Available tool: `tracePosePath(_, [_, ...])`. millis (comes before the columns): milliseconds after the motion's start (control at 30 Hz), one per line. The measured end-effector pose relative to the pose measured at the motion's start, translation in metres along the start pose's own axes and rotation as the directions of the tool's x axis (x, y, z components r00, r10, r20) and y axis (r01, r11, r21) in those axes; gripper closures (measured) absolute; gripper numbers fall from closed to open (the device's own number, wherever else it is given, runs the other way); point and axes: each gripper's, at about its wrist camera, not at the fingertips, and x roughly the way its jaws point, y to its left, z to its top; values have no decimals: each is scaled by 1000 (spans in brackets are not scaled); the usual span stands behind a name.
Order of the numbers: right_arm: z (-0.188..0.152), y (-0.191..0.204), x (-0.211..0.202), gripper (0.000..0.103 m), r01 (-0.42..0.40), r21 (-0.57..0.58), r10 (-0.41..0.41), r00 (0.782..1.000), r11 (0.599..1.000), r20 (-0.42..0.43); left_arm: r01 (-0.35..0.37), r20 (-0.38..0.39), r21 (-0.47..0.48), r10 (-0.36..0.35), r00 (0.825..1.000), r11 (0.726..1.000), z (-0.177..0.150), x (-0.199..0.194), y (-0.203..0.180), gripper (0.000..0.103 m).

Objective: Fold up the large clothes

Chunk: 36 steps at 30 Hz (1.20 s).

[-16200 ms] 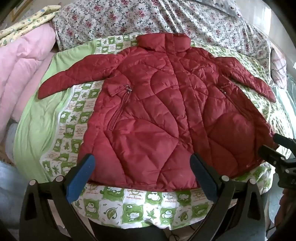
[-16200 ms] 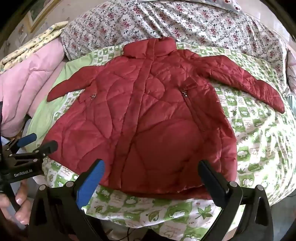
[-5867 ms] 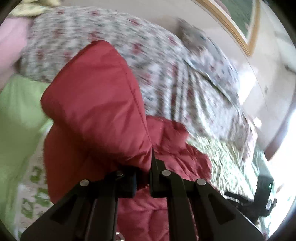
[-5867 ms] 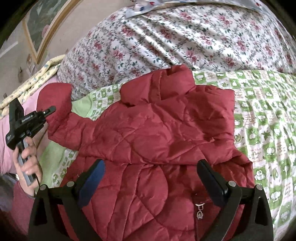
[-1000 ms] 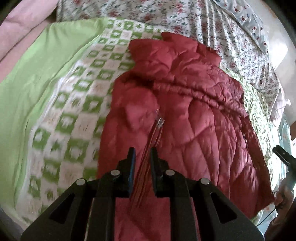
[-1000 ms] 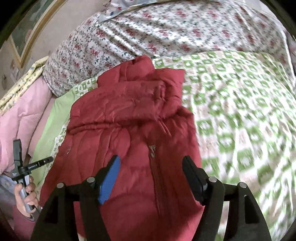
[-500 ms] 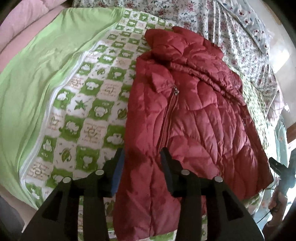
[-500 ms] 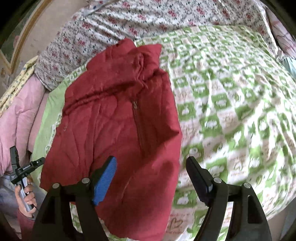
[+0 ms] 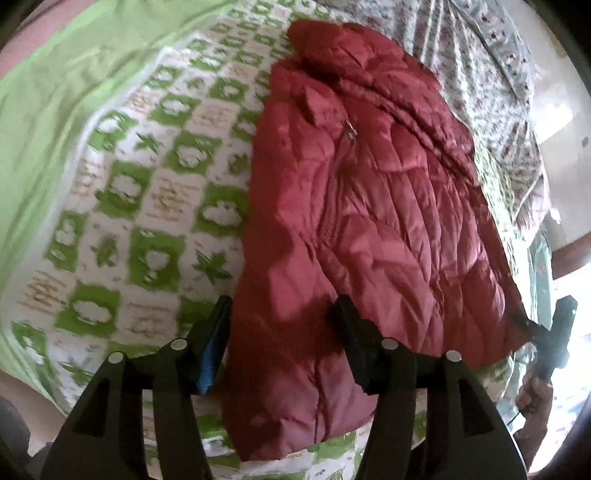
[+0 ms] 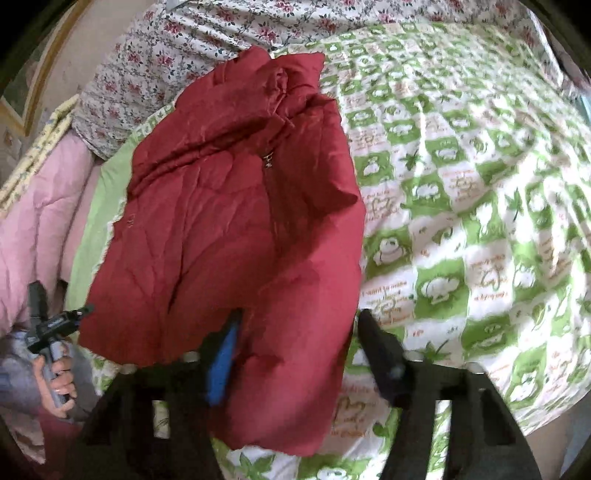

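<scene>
A dark red quilted jacket lies on the green-and-white checked bedspread, sleeves folded in, collar at the far end. My left gripper hovers over the near left part of its hem. Its jaws are opening, with red fabric lying between them and untouched by the pads. In the right wrist view the jacket has its near right corner between the jaws of my right gripper. These jaws are closing and the pads stand apart from the cloth. Each gripper shows in the other's view: right gripper, left gripper.
A floral quilt is heaped behind the collar. A pink blanket and a plain green sheet lie to the left. The bed's near edge runs just under the hem. A hand holds the left gripper's handle.
My left gripper, shut a second ago, has opened and dropped toward the hem. My right gripper came down over the near right corner and its jaws have narrowed.
</scene>
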Motion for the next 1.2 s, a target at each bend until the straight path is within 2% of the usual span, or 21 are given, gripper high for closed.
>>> tracePosePath(167, [-4, 1, 0, 49, -26, 10, 26, 1000, 1000, 8, -23, -10, 42, 23, 1000, 999, -8, 6, -11, 45])
tracePosePath(400, [-8, -4, 10, 47, -87, 59, 88, 996, 994, -8, 2, -21, 66, -1, 1000, 998, -15, 11, -15, 39])
tracePosePath(500, [-12, -6, 9, 53, -122, 65, 122, 993, 990, 7, 5, -12, 89, -4, 1000, 996, -17, 11, -17, 40])
tracePosePath(567, [-14, -7, 8, 61, -139, 69, 138, 990, 988, 15, 14, -12, 105, -13, 1000, 994, -18, 10, -20, 52])
tracePosePath(633, [-16, -7, 6, 66, -160, 67, 159, 987, 985, 22, 44, -10, 105, -43, 999, 993, -18, 9, -20, 70])
tracePosePath(733, [-17, -7, 0, 73, -180, 65, 178, 983, 982, 37, 45, 12, 124, -47, 999, 991, -20, 1, -23, 81])
tracePosePath(833, [-19, -7, -6, 76, -214, 69, 210, 976, 974, 58, 35, 36, 156, -41, 998, 987, -24, -10, -30, 85])
tracePosePath(967, [-22, -9, -18, 79, -263, 64, 257, 962, 963, 86, 70, 64, 178, -82, 995, 982, -28, -29, -34, 86])
tracePosePath(1133, [-21, -8, -35, 80, -353, 56, 343, 930, 934, 132, 133, 112, 192, -156, 981, 972, -18, -55, -34, 86])
tracePosePath(1200, [-15, -6, -43, 80, -380, 50, 368, 916, 924, 158, 137, 137, 191, -164, 977, 972, -10, -62, -36, 86])
